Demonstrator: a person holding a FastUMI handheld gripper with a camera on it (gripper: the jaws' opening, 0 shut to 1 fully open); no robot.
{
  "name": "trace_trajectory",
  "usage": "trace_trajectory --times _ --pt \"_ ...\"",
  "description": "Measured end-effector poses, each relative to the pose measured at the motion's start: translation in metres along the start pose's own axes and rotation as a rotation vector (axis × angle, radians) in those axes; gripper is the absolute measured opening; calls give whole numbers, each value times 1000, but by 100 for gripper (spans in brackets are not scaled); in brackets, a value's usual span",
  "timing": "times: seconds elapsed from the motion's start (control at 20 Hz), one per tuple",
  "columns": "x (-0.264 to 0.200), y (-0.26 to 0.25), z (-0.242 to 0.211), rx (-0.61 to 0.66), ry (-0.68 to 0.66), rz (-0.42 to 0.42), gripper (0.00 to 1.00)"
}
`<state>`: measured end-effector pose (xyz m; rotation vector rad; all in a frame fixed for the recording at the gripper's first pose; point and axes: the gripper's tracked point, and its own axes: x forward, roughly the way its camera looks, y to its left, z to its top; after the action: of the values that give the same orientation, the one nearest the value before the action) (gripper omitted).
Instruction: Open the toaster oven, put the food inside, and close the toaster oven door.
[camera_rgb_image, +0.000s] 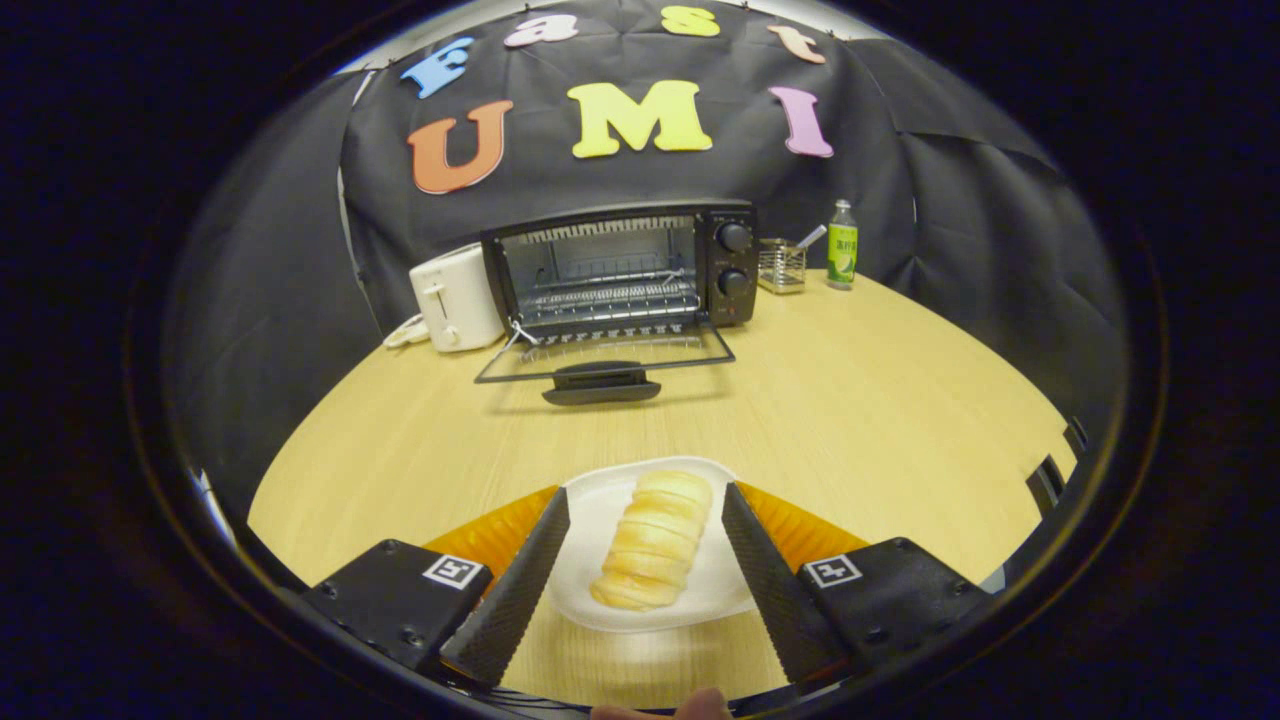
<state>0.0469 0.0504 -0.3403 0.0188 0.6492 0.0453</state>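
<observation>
Pale wood-grain table (850, 400) backed by black cloth; at its far side sits a boxy black oven (620, 270), glass door (605, 358) dropped flat, wire rack inside, 2 round knobs on its panel. Beside it: glossy white toaster (455, 297) on one side, wire-mesh caddy (781, 266) and green-labelled bottle (842, 245) on the other. Near end: gripper (645, 520) spread open, its 2 ribbed fingers flanking the white plate (600, 520) with a ridged, pale-gold bun (652, 540); can't tell whether they touch the rim.

Pale matt wood-grain table (850, 400), glossy white plate (600, 520), wire-metal oven rack (610, 295), ribbed tool (645, 505) fingers (520, 580).
</observation>
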Motion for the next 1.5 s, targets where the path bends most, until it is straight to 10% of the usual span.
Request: trace_trajectory --times 0.3,0.75,1.15,1.5 --pt "19 1 -27 23 100 18 98" --pt "14 -7 -18 49 85 -21 44" --pt "-9 24 100 147 -101 94 40" --pt "80 50 183 256 -78 141 40"
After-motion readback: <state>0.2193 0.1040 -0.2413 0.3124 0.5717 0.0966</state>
